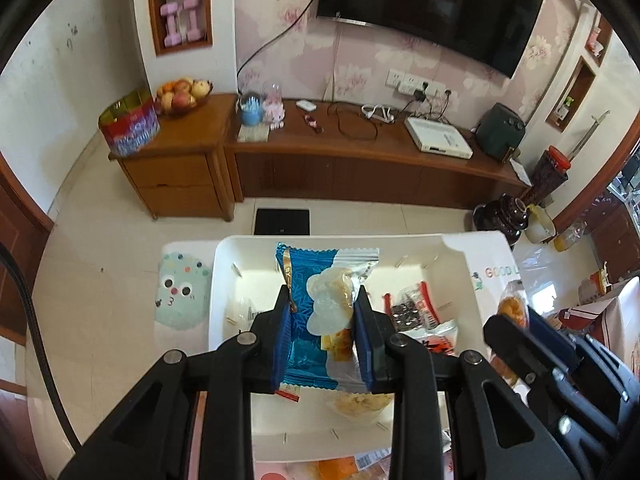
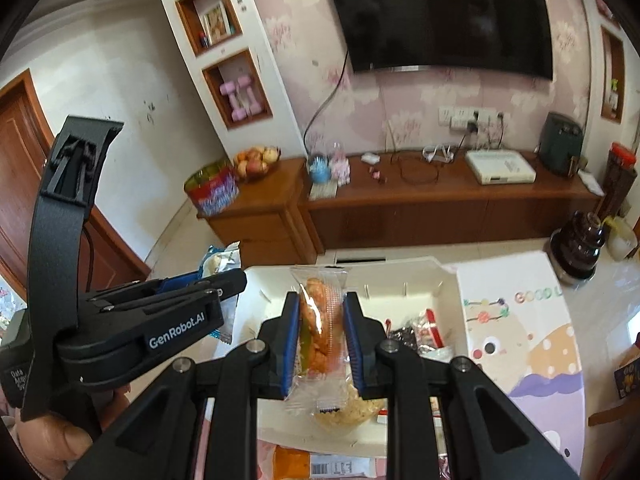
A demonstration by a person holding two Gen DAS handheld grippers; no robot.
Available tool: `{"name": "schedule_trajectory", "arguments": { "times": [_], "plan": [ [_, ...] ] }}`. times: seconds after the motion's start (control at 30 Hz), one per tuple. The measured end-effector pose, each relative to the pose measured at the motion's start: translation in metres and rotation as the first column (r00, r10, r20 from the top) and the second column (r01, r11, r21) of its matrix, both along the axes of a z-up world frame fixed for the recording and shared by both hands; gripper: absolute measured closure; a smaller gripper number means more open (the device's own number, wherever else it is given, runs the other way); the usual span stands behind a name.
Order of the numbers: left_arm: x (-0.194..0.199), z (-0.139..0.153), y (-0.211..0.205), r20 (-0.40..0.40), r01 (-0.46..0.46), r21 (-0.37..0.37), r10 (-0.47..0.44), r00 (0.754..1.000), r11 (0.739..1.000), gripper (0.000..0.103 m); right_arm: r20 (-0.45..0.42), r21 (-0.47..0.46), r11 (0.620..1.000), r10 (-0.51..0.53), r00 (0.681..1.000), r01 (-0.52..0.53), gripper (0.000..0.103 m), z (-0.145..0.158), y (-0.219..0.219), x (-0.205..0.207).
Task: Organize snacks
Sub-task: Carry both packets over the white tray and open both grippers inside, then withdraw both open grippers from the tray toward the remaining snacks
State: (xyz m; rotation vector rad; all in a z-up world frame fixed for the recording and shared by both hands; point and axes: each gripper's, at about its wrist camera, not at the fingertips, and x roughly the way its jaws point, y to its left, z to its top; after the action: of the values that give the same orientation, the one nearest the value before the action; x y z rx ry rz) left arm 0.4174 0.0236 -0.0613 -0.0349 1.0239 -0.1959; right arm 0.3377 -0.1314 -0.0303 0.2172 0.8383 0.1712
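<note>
Blue and silver foil, thin and crinkly: this wrapper of a rice cracker packet (image 1: 320, 312) is clenched in the left tongs (image 1: 321, 312) above the white plastic tray (image 1: 224, 264). The right tongs (image 2: 321, 320) grip a clear plastic packet of orange biscuits (image 2: 320, 320), also above the tray (image 2: 448, 280). Both packets are probably light, slippery and full of brittle pieces. I judge that a grip across the flat middle, not too hard, is safest. More snacks lie inside the tray.
</note>
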Motion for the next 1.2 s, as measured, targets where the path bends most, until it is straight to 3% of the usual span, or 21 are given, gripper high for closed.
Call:
{"name": "schedule_trajectory", "arguments": {
  "times": [0.3, 0.37, 0.4, 0.43, 0.5, 0.6, 0.77, 1.2],
  "plan": [
    [0.013, -0.04, -0.009, -0.085, 0.061, -0.002, -0.061, 0.994, 0.998, 0.075, -0.117, -0.044, 0.998, -0.042, 0.992, 0.037, 0.081, -0.037, -0.002, 0.026],
    [0.013, -0.046, -0.012, -0.107, 0.083, 0.009, -0.081, 0.991, 0.997, 0.056, -0.154, -0.057, 0.998, -0.045, 0.987, 0.036, 0.079, -0.048, -0.001, 0.027],
    [0.012, -0.051, -0.013, -0.125, 0.085, 0.031, -0.08, 0.989, 0.996, 0.038, -0.167, -0.059, 0.998, -0.041, 0.985, 0.031, 0.076, -0.053, 0.0, 0.026],
    [0.011, -0.056, -0.011, -0.128, 0.072, 0.062, -0.063, 0.99, 0.995, 0.026, -0.183, -0.064, 0.998, -0.036, 0.983, 0.024, 0.074, -0.058, 0.002, 0.025],
    [0.01, -0.063, -0.008, -0.138, 0.063, 0.074, -0.053, 0.989, 0.995, 0.021, -0.2, -0.082, 0.996, -0.053, 0.978, 0.037, 0.069, -0.063, 0.001, 0.021],
    [0.003, -0.069, -0.003, -0.157, 0.053, 0.069, -0.042, 0.987, 0.996, 0.021, -0.206, -0.059, 0.997, -0.054, 0.977, 0.043, 0.062, -0.068, -0.002, 0.01],
    [-0.014, -0.067, 0.0, -0.14, 0.046, 0.104, -0.031, 0.99, 0.994, 0.021, -0.194, -0.05, 0.997, -0.059, 0.979, 0.051, 0.061, -0.063, -0.008, -0.006],
    [-0.084, -0.009, 0.003, -0.038, -0.004, 0.059, 0.006, 0.999, 0.998, 0.021, -0.112, -0.028, 0.998, -0.06, 0.992, 0.057, 0.061, -0.016, -0.022, -0.069]
  ]
}}
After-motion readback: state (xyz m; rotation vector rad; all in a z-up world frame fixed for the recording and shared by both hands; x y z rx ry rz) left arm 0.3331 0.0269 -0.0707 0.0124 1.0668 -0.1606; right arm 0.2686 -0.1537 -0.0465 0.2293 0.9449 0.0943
